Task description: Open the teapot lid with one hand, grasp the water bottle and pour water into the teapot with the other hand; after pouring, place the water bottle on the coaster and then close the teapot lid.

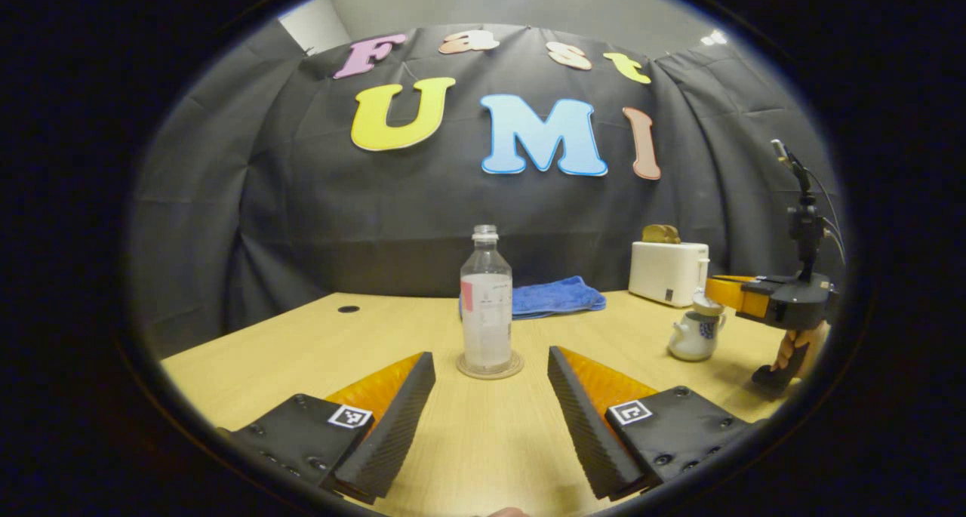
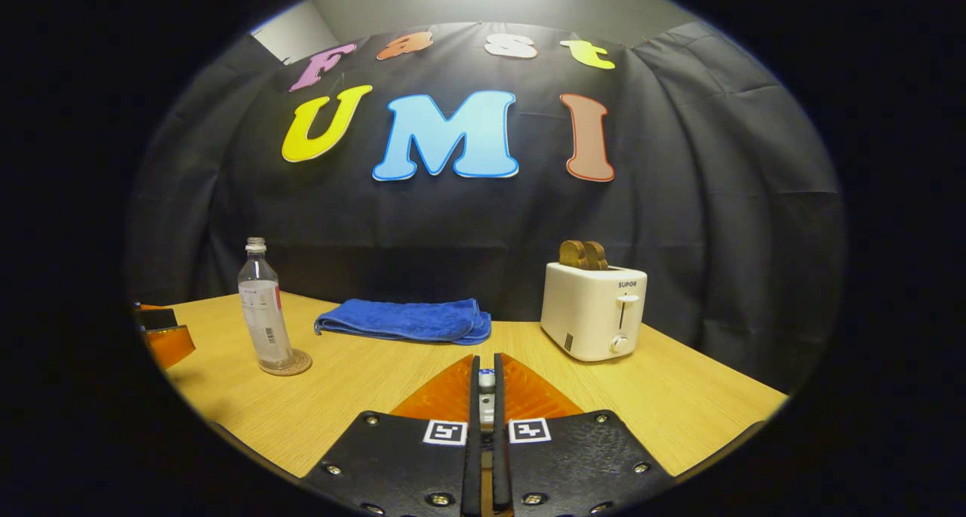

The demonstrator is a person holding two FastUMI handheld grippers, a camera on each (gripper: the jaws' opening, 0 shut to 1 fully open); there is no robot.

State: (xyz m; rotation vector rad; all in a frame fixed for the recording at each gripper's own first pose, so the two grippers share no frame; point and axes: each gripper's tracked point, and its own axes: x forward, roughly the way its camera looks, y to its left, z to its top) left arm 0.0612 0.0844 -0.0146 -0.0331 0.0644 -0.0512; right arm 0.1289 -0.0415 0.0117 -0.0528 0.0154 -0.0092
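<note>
An uncapped clear water bottle (image 1: 487, 306), partly full, stands upright on a round coaster (image 1: 490, 367) at the table's middle. My left gripper (image 1: 490, 352) is open just short of it, one finger to each side and neither touching. At the right sits the small white teapot (image 1: 690, 342) with blue marks. My right gripper (image 1: 713, 290) reaches over it and holds its lid (image 1: 706, 303); whether the lid rests on the pot or is raised I cannot tell. In the right gripper view the right gripper (image 2: 487, 362) is shut on the lid's knob (image 2: 487, 383), and the bottle (image 2: 264, 313) and coaster (image 2: 288, 364) stand at the left.
A folded blue towel (image 1: 557, 296) lies behind the bottle. A white toaster (image 1: 668, 272) with bread in it stands at the back right, behind the teapot. The wooden table (image 1: 302, 351) ends at the black cloth wall. A hand (image 1: 792, 347) holds the right gripper.
</note>
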